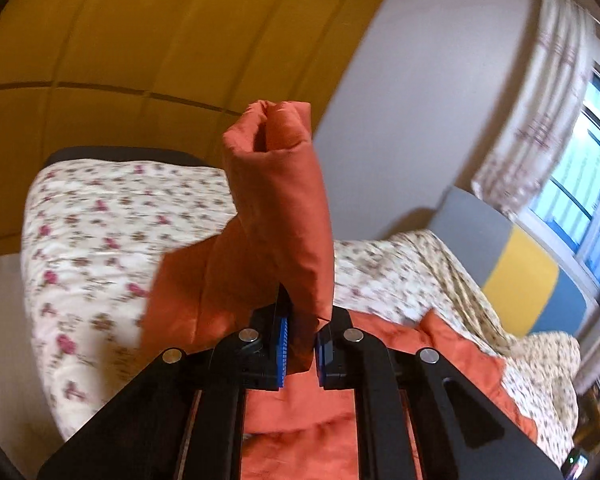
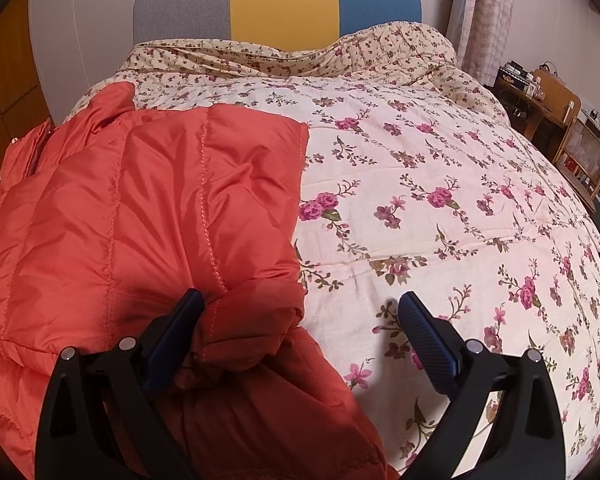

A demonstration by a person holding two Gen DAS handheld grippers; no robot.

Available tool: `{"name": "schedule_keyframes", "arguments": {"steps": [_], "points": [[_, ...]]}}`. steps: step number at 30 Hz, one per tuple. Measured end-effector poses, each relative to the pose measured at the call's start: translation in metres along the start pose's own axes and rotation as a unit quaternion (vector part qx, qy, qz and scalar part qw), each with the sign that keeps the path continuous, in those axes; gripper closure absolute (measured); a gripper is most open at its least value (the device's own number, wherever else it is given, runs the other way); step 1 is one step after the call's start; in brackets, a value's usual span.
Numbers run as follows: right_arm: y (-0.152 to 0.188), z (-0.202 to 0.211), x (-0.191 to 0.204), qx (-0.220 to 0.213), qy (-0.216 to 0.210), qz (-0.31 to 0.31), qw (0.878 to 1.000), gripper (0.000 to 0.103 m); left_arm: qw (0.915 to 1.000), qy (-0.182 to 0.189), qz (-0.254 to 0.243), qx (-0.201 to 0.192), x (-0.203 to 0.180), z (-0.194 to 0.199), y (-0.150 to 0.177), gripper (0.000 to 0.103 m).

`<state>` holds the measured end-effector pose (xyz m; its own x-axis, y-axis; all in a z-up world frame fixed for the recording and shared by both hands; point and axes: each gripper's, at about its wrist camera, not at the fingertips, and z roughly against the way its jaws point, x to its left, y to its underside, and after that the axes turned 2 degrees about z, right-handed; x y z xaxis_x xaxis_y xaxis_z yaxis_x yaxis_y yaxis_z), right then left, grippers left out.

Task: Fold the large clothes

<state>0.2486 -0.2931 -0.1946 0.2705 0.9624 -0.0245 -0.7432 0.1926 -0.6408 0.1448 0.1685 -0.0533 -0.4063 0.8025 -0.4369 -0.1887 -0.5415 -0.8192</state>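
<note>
The left tongs [image 1: 302, 346] are clamping the orange puffer jacket's sleeve [image 1: 280, 200], lifting it for folding across the jacket body [image 2: 140, 208], while the right tongs [image 2: 300, 312] are gaping, grasping nothing.

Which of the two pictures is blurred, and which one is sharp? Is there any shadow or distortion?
Left wrist view: motion blur smears the floral quilt and curtain; the orange jacket sleeve in the left gripper is sharper. Right wrist view: sharp; the open right gripper casts soft shadows on the quilt. Both show fisheye bending and dark corners.
</note>
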Motion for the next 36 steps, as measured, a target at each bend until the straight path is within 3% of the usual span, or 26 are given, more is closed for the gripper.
{"name": "schedule_keyframes", "arguments": {"steps": [9, 16, 22, 29, 34, 36], "points": [[0.0, 0.001, 0.0, 0.0, 0.0, -0.001, 1.0, 0.005, 0.9938, 0.091, -0.057, 0.029, -0.087, -0.001, 0.03, 0.093], [0.0, 0.001, 0.0, 0.001, 0.0, -0.001, 1.0, 0.005, 0.9782, 0.166, -0.111, 0.057, -0.155, -0.002, 0.061, 0.093], [0.0, 0.001, 0.0, 0.001, -0.002, -0.003, 1.0, 0.005, 0.9658, 0.195, -0.141, 0.097, -0.19, -0.019, 0.093, 0.093], [0.001, 0.001, -0.002, 0.002, -0.005, -0.006, 1.0, 0.005, 0.9409, 0.222, -0.202, 0.157, -0.231, -0.032, 0.143, 0.093], [0.001, 0.001, -0.003, 0.003, -0.007, -0.008, 1.0, 0.004, 0.9219, 0.212, -0.254, 0.202, -0.243, -0.05, 0.178, 0.092], [0.001, 0.001, -0.003, 0.003, -0.007, -0.009, 1.0, 0.004, 0.9153, 0.21, -0.263, 0.221, -0.24, -0.056, 0.186, 0.08]]}}
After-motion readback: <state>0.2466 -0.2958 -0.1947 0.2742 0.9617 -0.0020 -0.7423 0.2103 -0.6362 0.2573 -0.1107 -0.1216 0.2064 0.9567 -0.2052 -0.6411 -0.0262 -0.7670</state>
